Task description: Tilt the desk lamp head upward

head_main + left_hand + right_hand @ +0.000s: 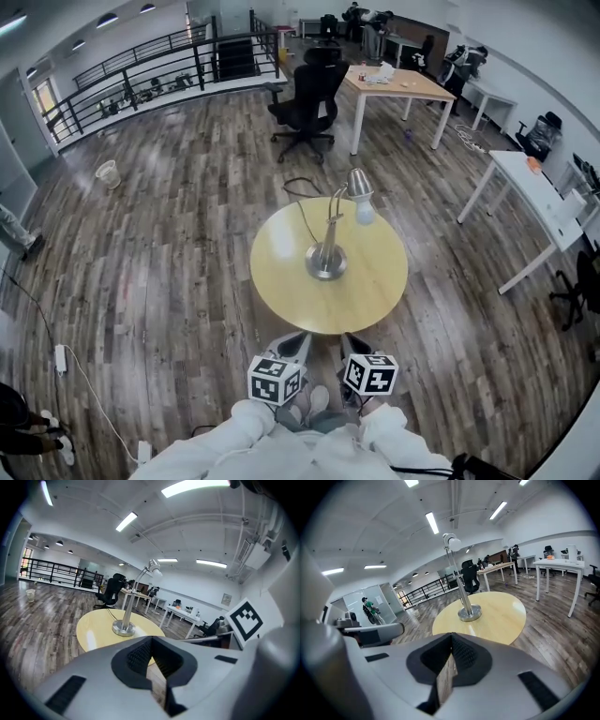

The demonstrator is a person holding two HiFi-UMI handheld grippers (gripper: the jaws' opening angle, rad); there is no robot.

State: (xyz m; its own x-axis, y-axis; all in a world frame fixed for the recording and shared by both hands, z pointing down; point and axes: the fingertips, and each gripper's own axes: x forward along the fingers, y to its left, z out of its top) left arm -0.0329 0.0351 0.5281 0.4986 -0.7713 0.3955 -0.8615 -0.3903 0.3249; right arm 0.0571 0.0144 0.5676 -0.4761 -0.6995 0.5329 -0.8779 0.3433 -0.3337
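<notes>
A silver desk lamp stands on a round yellow table [375, 291], its round base [326, 262] near the table's middle. Its head [360, 194] leans toward the far right edge, bulb end facing down. The lamp base [123, 629] and head [154, 567] also show in the left gripper view, and the base [469, 613] and head [451, 539] in the right gripper view. My left gripper [296, 346] and right gripper [354, 346] hang side by side just short of the table's near edge, both shut with nothing between the jaws, well away from the lamp.
A black cable [302, 199] runs from the lamp off the table's far edge. A black office chair [307, 105] and a wooden desk [394, 86] stand beyond. White desks [534, 192] line the right side. A railing [150, 70] runs along the far left.
</notes>
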